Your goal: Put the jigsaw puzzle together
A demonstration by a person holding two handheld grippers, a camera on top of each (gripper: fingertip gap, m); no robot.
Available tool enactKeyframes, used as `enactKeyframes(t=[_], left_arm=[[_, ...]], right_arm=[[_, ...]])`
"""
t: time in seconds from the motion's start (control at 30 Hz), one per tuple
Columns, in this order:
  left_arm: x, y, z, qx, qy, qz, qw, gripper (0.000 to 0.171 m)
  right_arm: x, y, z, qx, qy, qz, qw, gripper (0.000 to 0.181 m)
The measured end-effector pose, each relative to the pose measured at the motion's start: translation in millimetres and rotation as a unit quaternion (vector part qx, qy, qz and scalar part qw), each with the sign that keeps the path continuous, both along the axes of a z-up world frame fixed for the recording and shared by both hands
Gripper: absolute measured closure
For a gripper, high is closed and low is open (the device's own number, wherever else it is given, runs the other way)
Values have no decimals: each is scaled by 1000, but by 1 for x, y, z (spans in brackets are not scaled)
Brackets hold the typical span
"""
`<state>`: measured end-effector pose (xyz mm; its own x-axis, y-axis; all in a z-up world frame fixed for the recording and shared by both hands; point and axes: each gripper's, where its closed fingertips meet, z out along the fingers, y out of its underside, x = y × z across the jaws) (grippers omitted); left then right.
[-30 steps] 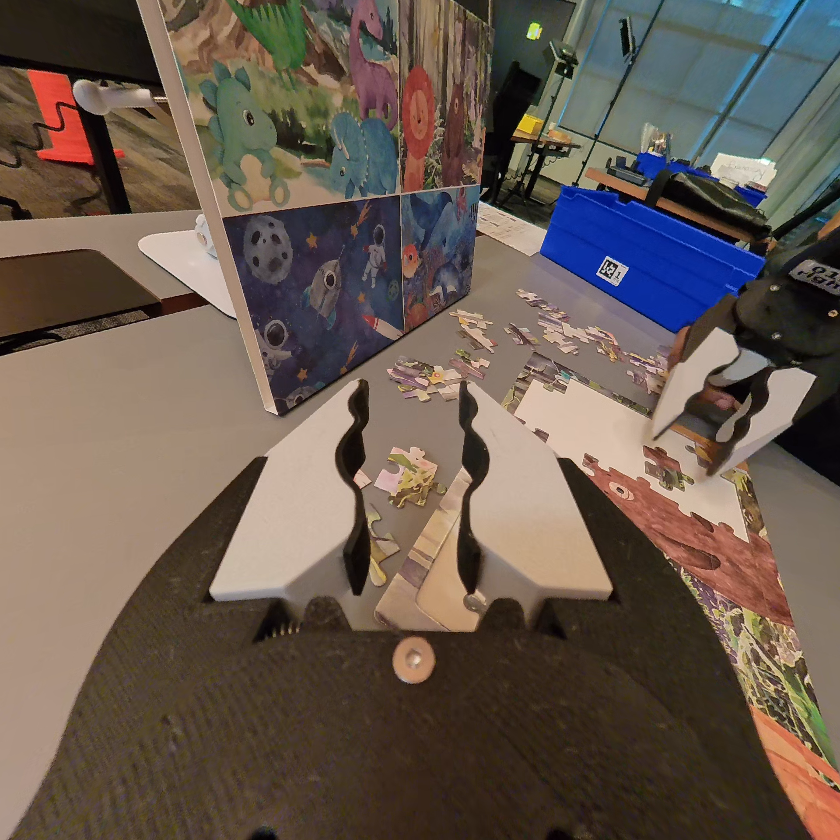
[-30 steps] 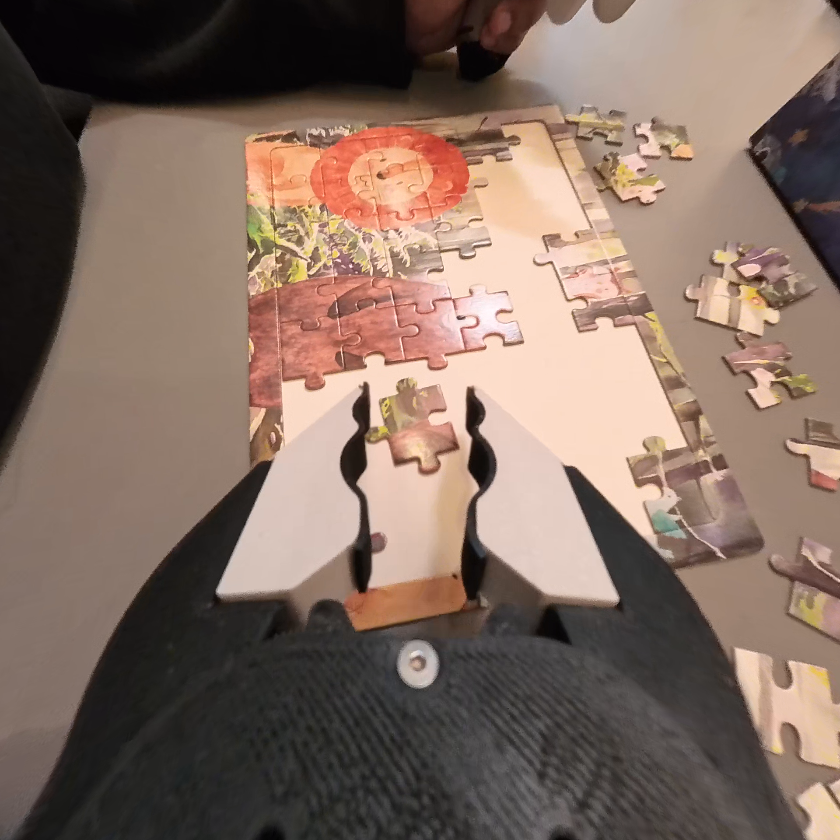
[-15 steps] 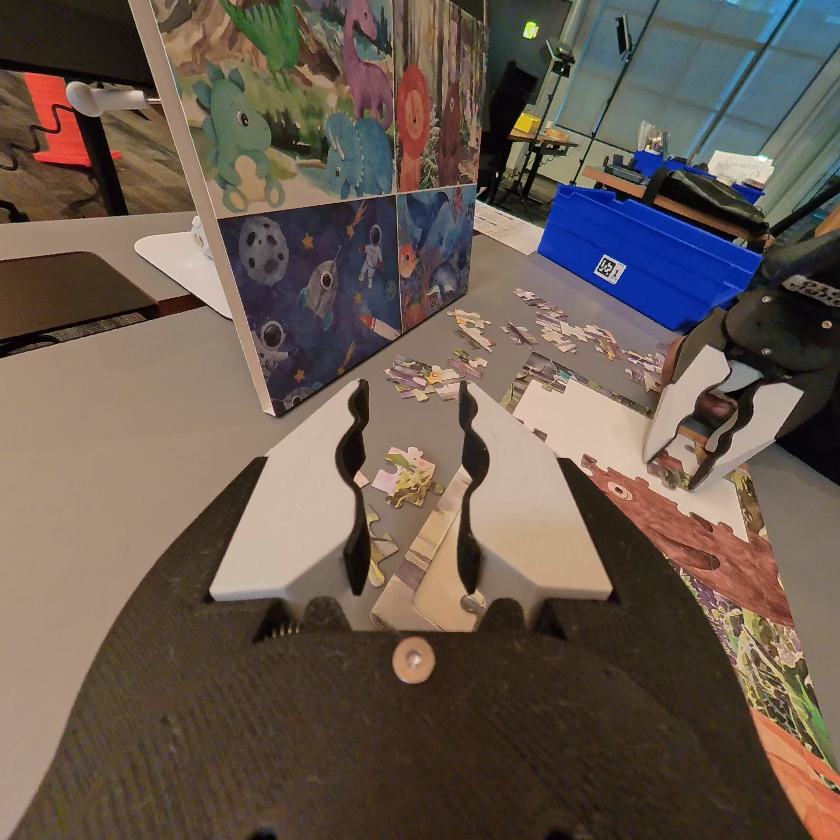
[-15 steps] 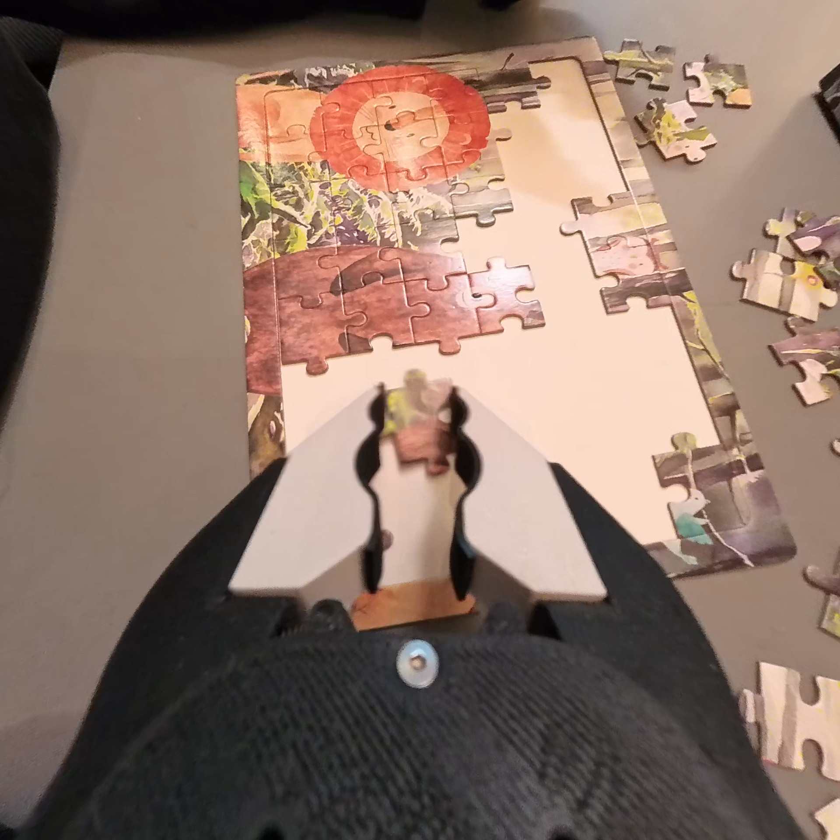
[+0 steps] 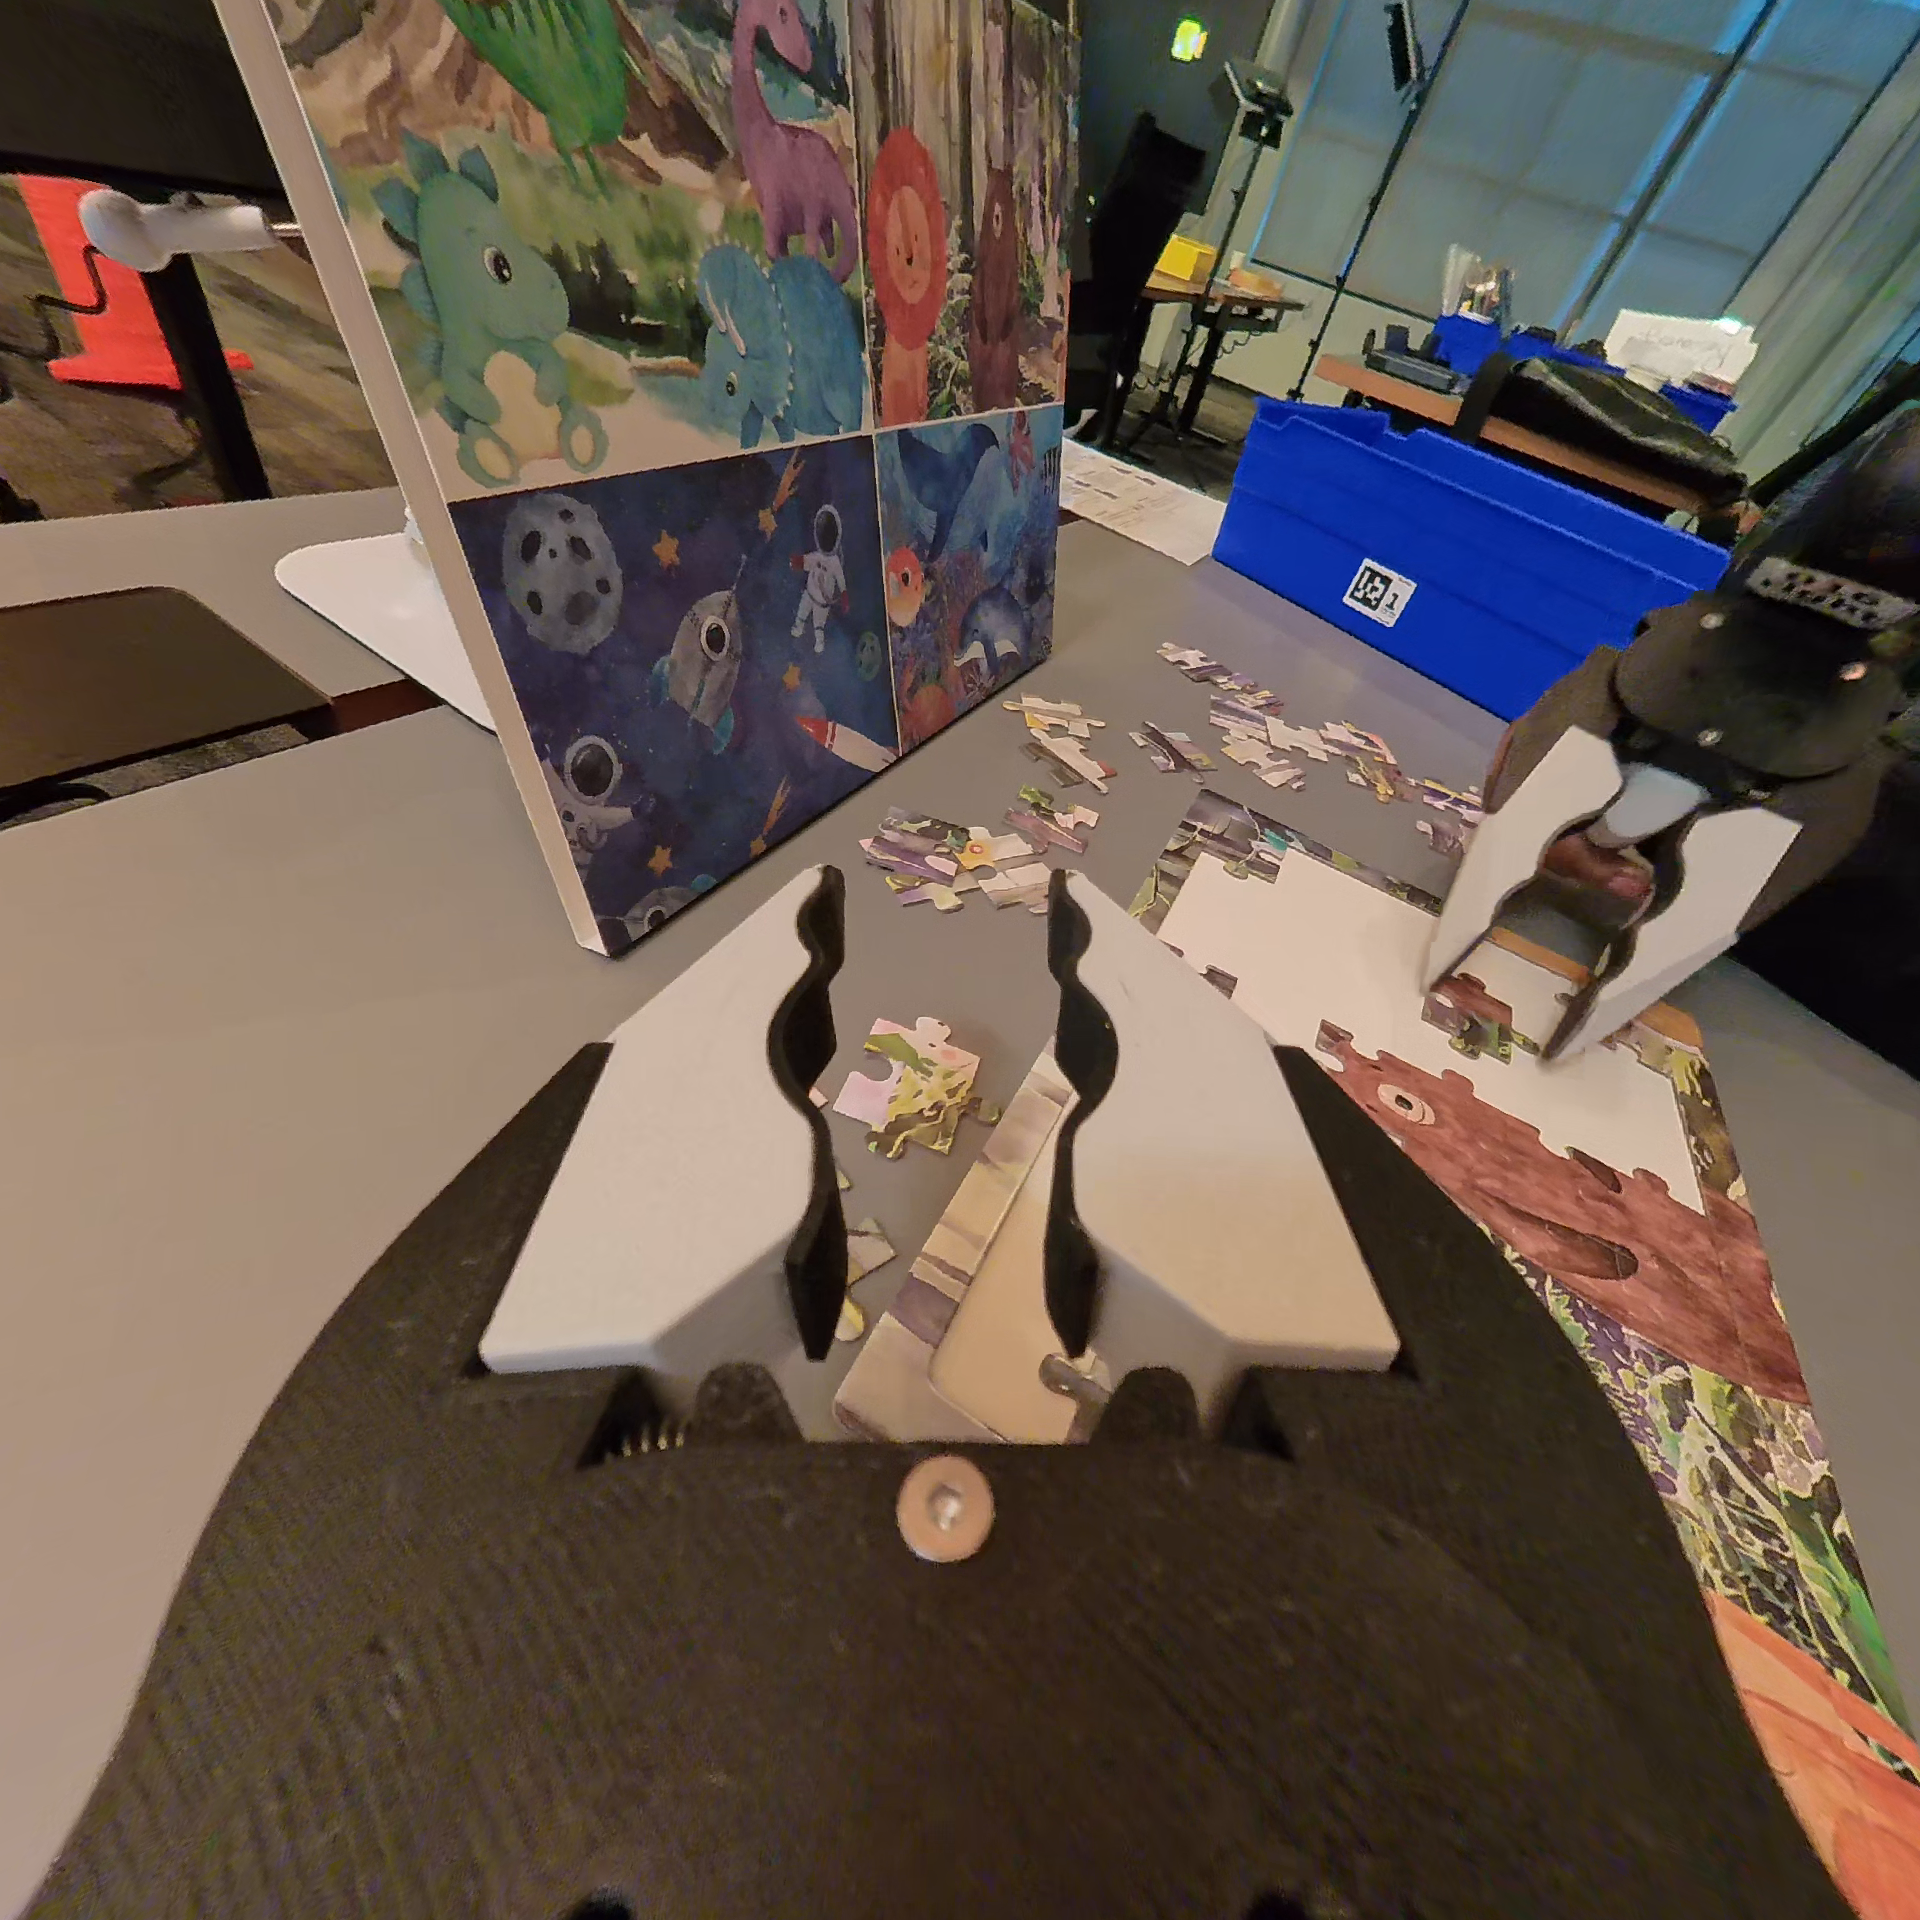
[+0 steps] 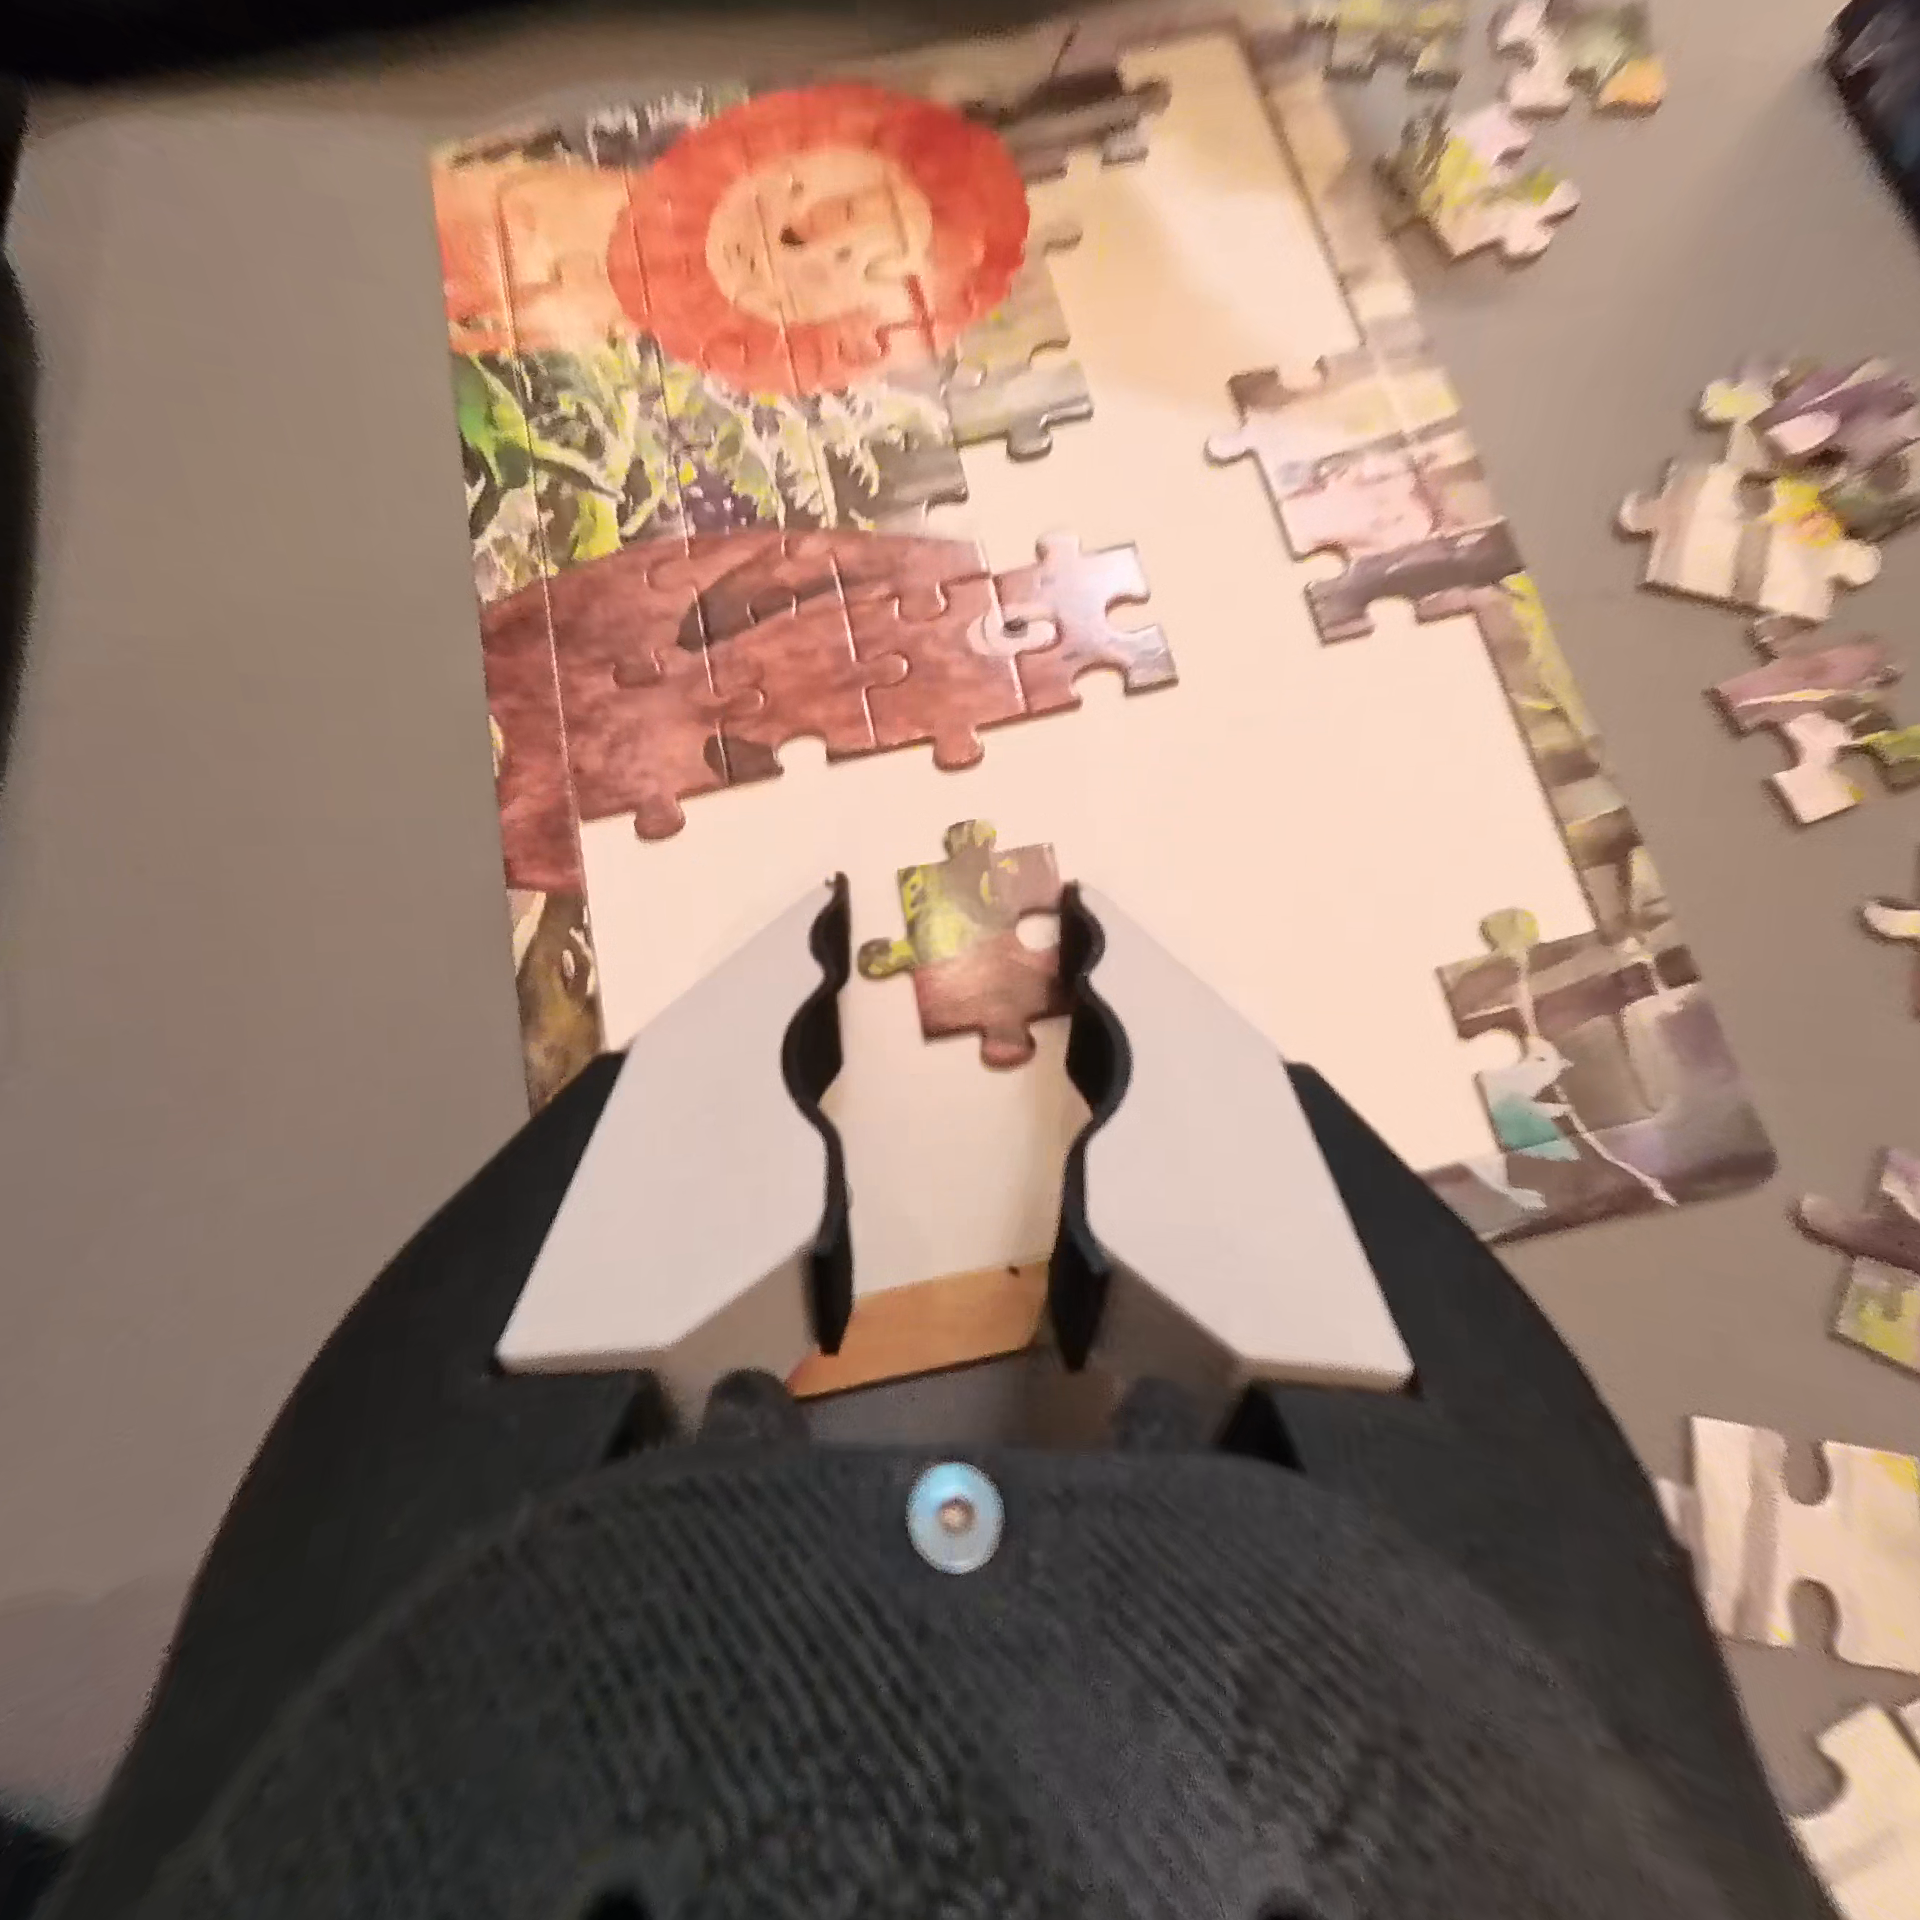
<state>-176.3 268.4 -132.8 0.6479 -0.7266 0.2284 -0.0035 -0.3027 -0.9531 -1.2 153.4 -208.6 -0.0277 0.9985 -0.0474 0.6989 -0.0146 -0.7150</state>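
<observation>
The puzzle board (image 6: 1247,790) lies flat on the grey table, with a lion (image 6: 821,229) and a brown bear (image 6: 790,665) partly assembled and a white bare middle. My right gripper (image 6: 951,899) is open, low over the board. A loose green-and-brown piece (image 6: 977,945) lies flat between its fingertips, against the right finger. In the left wrist view the right gripper (image 5: 1501,1013) stands tips-down over that piece (image 5: 1470,1013). My left gripper (image 5: 940,894) is open and empty, above the board's corner (image 5: 997,1278) and a loose pale piece (image 5: 920,1086).
An upright picture box (image 5: 727,520) stands behind the loose pieces (image 5: 966,862). A blue bin (image 5: 1455,561) sits at the back right. More loose pieces (image 6: 1756,520) lie on the table right of the board. A dark sleeve fills the left edge of the right wrist view. There is about 25 centimetres between the tips of the two grippers.
My right gripper narrowed on the green-and-brown piece half a second ago and has opened again; the piece lies on the board. My left gripper has barely moved.
</observation>
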Motion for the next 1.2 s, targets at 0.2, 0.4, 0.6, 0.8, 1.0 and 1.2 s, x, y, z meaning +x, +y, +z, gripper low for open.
enactKeyframes(t=[0.2, 0.4, 0.6, 0.8, 1.0, 1.2], left_arm=[[-1, 0, 1, 0, -7, 1, 1000, 134], [-1, 0, 1, -1, -7, 1, 1000, 134], [-1, 0, 1, -1, -6, 0, 1000, 134], [-2, 0, 2, -2, -14, 1, 1000, 134], [-1, 0, 2, -6, -20, -3, 1000, 134], [-1, -1, 3, -7, -27, -6, 1000, 134]], right_arm=[[-1, 1, -2, 6, -18, 10, 1000, 144], [-5, -1, -3, 16, -36, 27, 999, 137], [-3, 4, -4, 18, -64, 37, 997, 154], [-4, 5, -1, 21, -60, 32, 997, 154], [-32, 8, 41, 23, 34, 20, 999, 154], [-79, 15, 37, 50, 17, 28, 998, 154]])
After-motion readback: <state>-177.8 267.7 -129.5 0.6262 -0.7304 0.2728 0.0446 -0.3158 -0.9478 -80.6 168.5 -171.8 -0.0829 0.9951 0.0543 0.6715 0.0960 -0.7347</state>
